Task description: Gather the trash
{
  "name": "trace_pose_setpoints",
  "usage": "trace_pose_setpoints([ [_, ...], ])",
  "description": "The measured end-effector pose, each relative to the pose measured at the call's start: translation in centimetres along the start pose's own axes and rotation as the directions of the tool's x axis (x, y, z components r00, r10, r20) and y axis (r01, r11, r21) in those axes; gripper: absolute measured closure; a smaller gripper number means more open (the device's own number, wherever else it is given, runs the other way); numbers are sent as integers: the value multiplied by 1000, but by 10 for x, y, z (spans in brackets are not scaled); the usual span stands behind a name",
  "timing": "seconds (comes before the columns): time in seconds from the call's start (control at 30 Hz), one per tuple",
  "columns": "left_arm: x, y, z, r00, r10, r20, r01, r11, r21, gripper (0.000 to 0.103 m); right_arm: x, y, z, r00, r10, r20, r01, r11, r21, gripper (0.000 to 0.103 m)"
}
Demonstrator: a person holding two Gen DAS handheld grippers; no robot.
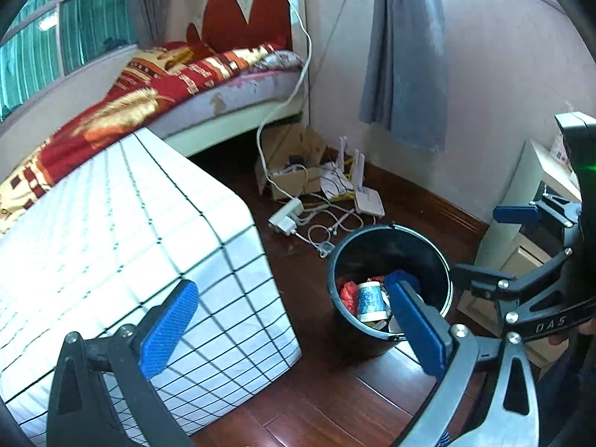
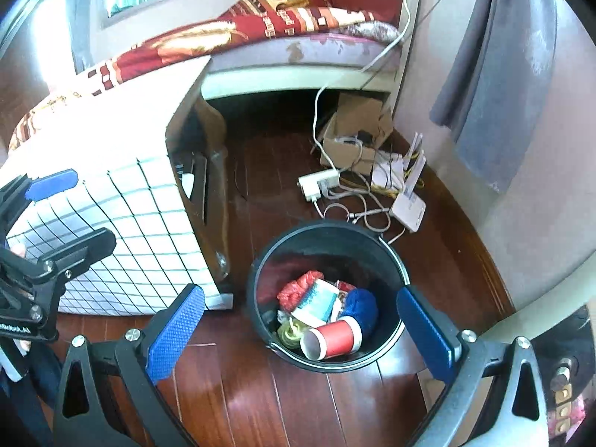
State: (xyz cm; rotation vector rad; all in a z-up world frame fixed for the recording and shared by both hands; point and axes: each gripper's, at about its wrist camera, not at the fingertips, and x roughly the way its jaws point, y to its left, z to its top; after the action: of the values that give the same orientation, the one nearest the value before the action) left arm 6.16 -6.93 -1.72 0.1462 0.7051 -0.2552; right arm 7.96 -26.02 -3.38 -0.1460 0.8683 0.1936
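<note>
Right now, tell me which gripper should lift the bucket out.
Probably right: the right gripper hangs open directly over the black bucket, framing it. The left gripper, also open, sits off beside it.

A bedroom in a home; a bed [image 1: 238, 89] with a red heart-shaped headboard [image 1: 242, 15] and a red-and-gold patterned blanket [image 1: 149, 85] stands at the far side by the window [image 1: 44, 48]; grey curtains [image 1: 406, 56] hang on the wall to the right; the floor [image 2: 260, 391] is dark reddish wood; on it, near the bed's foot, lie a cardboard box [image 2: 354, 138], a white power strip [image 2: 316, 182], tangled cables and a white router [image 2: 408, 206].
</note>
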Motion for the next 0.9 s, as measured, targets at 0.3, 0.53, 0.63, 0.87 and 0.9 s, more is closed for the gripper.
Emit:
trace_pose_setpoints([
  [0.3,-61,20,-6,996,48,70,-45,998,-41,0,-72,23,13,995,-43,88,39,998,47,0],
  [0.53,-115,21,-13,986,92,140,-84,995,-60,0,-125,45,6,987,-76,143,68,996,63,0],
  [0.63,-131,18,-18,987,72,144,-62,995,-73,0,-145,51,1,981,-90,171,79,994,70,0],
  [0.87,-161,14,-13,976,89,201,-79,995,-57,0,-182,52,-6,969,-112,219,93,991,96,0],
  [0.9,-164,14,-12,975,85,204,-75,996,-57,0,-187,52,-6,967,-116,226,96,991,96,0],
])
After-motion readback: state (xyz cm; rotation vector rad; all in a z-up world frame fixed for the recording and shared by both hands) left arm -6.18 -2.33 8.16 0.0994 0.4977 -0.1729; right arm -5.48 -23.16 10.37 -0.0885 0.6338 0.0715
